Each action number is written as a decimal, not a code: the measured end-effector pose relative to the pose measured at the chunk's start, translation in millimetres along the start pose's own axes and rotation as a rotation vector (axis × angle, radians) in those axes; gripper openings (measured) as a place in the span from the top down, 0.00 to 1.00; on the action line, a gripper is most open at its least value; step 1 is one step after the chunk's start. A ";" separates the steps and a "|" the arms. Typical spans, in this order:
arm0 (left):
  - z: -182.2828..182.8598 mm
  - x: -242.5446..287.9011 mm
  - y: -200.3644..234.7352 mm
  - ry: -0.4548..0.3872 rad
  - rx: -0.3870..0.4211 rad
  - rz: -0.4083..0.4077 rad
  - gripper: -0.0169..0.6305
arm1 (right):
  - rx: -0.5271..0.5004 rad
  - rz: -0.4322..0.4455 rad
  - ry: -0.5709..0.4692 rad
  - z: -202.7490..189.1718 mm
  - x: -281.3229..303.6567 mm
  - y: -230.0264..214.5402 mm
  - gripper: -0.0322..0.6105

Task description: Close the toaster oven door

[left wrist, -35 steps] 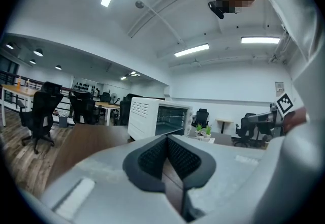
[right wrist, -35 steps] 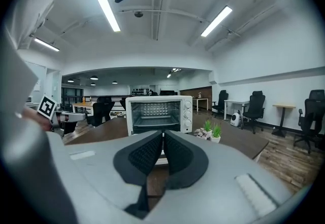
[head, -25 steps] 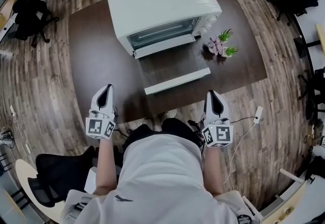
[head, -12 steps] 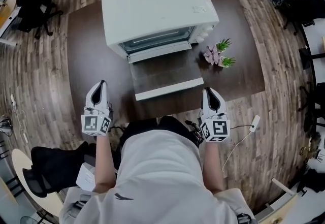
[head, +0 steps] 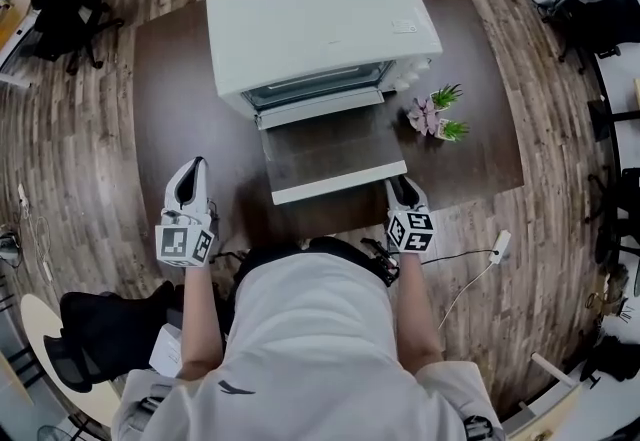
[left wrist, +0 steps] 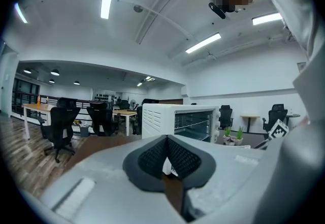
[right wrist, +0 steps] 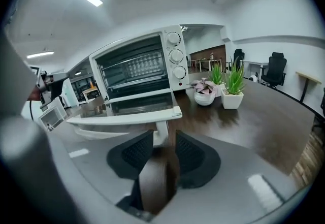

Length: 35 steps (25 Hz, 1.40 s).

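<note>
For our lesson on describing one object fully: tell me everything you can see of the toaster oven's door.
The toaster oven door is open, folded down flat from a hinge at the oven's base. It is a glass pane in a white frame, with a white bar handle along its front. The right gripper is at its right front corner, fingers opening, a handle post in their gap, not pinched.

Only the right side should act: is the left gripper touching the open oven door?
Apart. The head view shows bare table between the left gripper and the oven door.
</note>
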<state>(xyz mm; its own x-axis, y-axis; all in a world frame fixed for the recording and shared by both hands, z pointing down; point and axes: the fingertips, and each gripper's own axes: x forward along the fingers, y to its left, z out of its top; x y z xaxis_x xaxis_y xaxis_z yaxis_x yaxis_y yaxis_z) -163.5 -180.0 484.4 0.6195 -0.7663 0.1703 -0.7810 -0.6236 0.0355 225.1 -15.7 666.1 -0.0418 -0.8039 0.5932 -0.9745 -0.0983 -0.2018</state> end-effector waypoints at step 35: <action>-4.6 -6.1 8.9 -0.012 -0.059 -0.017 0.97 | -0.136 0.052 -0.668 284.2 -2.8 68.9 0.90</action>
<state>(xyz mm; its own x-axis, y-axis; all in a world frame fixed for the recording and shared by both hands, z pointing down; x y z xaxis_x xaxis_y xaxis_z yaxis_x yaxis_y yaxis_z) -174.6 -180.1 488.3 0.6335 -0.7575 0.1577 -0.7733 -0.6267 0.0960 220.7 -186.9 429.1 0.0129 -0.9994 -0.0314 -0.9958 -0.0099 -0.0914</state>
